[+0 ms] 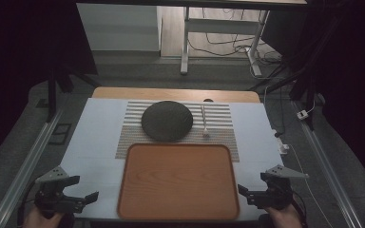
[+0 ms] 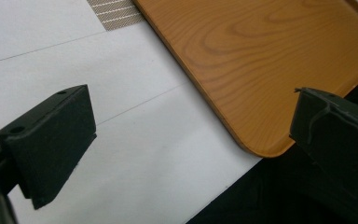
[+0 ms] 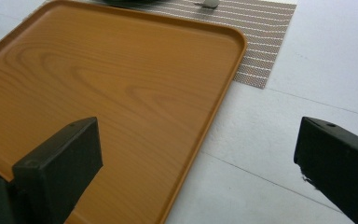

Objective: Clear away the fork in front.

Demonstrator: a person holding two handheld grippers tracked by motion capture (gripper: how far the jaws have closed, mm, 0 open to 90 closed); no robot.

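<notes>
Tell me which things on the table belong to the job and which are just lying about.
In hand, likely:
wooden tray, between the open left gripper and open right gripper
dark plate
spoon
striped mat under both

Lying about:
white plug and floor cables beyond the table

Orange woodgrain tray [image 1: 178, 183], dark plate [image 1: 167, 120], brown-and-white striped mat [image 1: 218, 118]
</notes>
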